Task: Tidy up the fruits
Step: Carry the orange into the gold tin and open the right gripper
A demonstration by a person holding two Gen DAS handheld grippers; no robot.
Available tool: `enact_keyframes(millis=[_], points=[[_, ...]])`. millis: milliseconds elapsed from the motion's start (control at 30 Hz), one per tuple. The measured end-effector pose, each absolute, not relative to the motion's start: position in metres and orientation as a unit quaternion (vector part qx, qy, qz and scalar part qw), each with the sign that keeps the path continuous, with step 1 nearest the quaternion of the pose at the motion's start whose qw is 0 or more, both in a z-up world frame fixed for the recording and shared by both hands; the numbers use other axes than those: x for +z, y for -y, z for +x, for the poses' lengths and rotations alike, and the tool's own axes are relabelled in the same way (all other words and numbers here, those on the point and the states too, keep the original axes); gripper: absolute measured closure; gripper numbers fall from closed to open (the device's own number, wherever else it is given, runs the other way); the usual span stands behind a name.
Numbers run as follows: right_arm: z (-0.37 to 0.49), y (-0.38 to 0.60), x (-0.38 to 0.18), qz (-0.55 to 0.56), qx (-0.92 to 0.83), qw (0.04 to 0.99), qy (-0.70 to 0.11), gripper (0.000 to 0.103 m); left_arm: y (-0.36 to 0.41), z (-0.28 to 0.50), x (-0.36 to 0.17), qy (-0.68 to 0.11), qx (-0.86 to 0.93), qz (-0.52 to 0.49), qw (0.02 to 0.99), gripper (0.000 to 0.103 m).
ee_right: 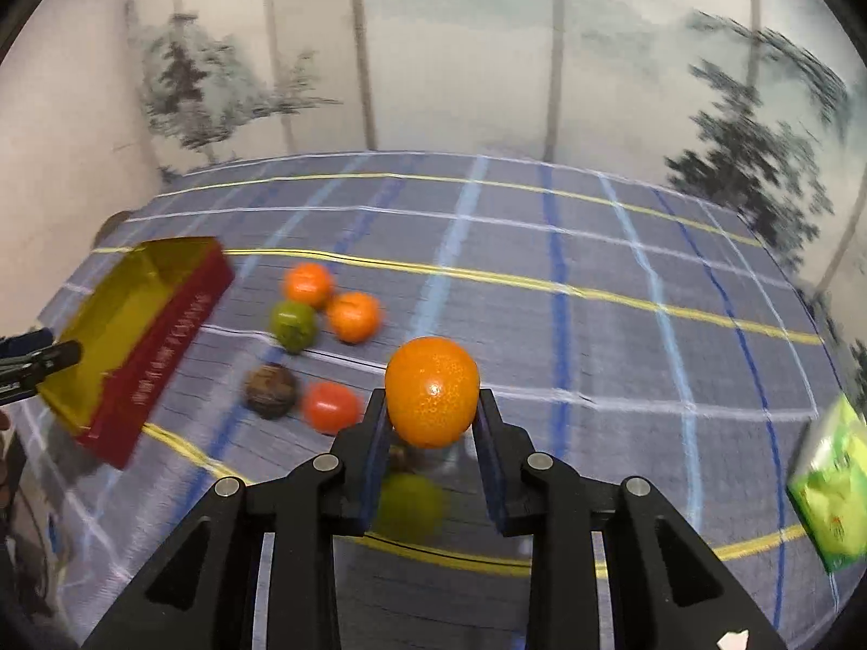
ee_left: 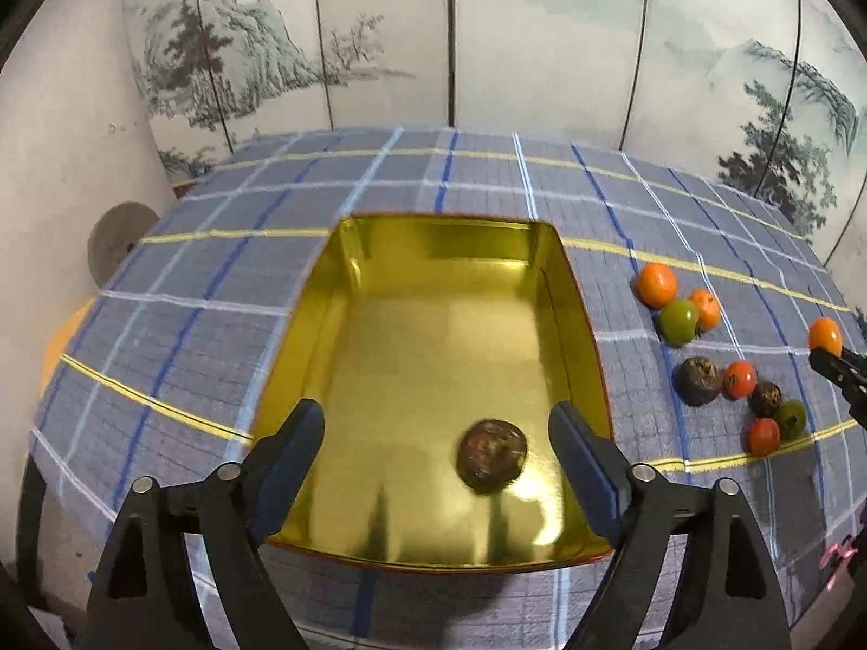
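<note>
At the far left of the surface [ee_left: 487,173], covered by a checked cloth, sits the gold-lined box [ee_left: 433,281] with its red outer wall. Your left gripper [ee_left: 436,428] hovers over the near end of this box with its fingers spread wide and nothing between the pads. One dark brown fruit [ee_left: 491,455] lies on the box floor just below them. Judged from this, the left-hand deposit is complete.

To the right of the box, the loose fruits rest on the cloth in two clusters. The far cluster holds two oranges with a green fruit [ee_left: 678,319] touching them. The near cluster holds a second dark fruit [ee_left: 700,381], a red fruit [ee_left: 739,379] beside it, and several more close by.

Further right, your right gripper [ee_right: 432,406] has its fingers pinching an orange [ee_right: 432,391] across its width, clear of the cloth. The step in hand is carrying this orange to the box.

Next move, as a judgement:
1. Clear the left gripper from above the box opening.
2. Swing the right gripper leftward over the clusters without brushing them.
3. Lower the orange inside the box walls before spreading the fingers, since a round fruit may roll.

At the far right edge, a green packet [ee_right: 829,487] lies well apart from the work.
</note>
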State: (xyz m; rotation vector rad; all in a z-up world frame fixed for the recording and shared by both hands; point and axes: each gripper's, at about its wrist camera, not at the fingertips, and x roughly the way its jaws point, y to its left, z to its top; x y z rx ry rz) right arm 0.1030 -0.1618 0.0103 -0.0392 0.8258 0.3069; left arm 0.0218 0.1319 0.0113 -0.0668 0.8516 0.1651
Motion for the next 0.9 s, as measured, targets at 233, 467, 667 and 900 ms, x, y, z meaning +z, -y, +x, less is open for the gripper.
enact_keyframes(millis=[233, 467, 667, 900], points=[[0.101, 0.079, 0.028, -0.038, 0.245, 0.888, -0.386, 0.076, -0.171, 0.005, 0.033, -0.386, 0.124, -0.050, 0.913, 0.014], [0.095, -0.001, 0.036, -0.067, 0.323, 0.865, -0.379, 0.076, -0.221, -0.014, 0.030, -0.385, 0.193, -0.068, 0.900, 0.013], [0.093, -0.057, 0.032, -0.090, 0.363, 0.844, -0.385, 0.076, -0.245, -0.026, 0.015, -0.403, 0.215, -0.089, 0.885, 0.013], [0.102, -0.095, 0.012, -0.122, 0.369, 0.825, -0.409, 0.075, -0.266, -0.036, 0.003, -0.415, 0.234, -0.110, 0.872, 0.013]])
